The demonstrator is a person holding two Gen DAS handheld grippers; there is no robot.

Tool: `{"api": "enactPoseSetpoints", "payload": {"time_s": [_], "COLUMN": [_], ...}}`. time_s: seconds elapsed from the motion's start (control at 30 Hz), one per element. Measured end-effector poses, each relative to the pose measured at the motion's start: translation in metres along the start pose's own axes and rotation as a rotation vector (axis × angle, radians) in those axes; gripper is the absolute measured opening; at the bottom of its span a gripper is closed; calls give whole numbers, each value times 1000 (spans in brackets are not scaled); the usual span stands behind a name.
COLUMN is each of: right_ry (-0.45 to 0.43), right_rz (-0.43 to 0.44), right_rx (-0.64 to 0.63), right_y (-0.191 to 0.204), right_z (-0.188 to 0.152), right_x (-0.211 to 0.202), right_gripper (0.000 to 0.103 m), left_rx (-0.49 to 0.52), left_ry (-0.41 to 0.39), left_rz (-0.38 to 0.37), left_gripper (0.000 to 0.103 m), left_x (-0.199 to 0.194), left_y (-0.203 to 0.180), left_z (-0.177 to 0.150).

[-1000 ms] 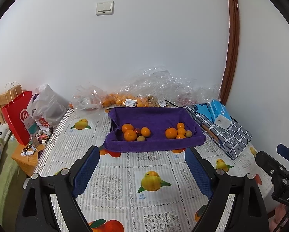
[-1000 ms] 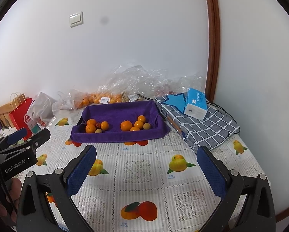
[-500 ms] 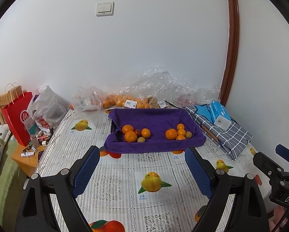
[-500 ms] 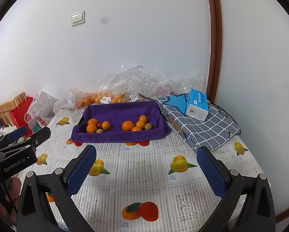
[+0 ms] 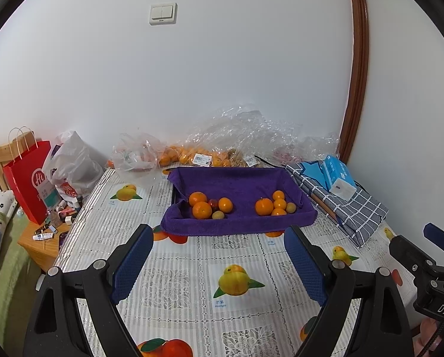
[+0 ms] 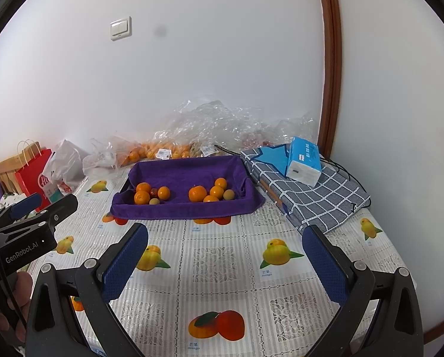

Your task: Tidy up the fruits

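Handling: the oranges (image 5: 202, 210) look firm, round and light, but they can roll; I would take one across its middle with the blue pads. The small greenish fruits (image 5: 218, 215) probably need a softer squeeze.
Look: two groups, bright orange peel, one dark red fruit (image 5: 213, 203) among the left group.
Place: all lie inside the purple tray (image 5: 236, 226).
Left gripper (image 5: 219, 264): wide apart, holding nothing, well before the tray.
Right gripper (image 6: 225, 263): also wide apart and holding nothing, well before the tray.
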State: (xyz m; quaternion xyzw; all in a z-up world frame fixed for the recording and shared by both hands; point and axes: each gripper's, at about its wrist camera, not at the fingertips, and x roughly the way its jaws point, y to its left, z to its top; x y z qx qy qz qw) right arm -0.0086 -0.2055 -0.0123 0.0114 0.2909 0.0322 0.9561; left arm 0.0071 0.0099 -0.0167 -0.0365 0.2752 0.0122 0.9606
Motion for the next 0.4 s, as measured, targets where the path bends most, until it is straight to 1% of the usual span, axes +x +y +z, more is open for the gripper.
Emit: {"api": "enactPoseSetpoints", "payload": {"time_s": [0.4], "right_ry": [-1], "right_rz": [1], "right_rx": [-1], "right_y": [0], "right_z": [0], "right_x": [0], "right_gripper": [102], "left_rx": [-2], "left_ry": [-5], "left_rz": [5], "left_gripper": [89], "left_x": [-1], "left_y": [1], "left_z": [2]}}
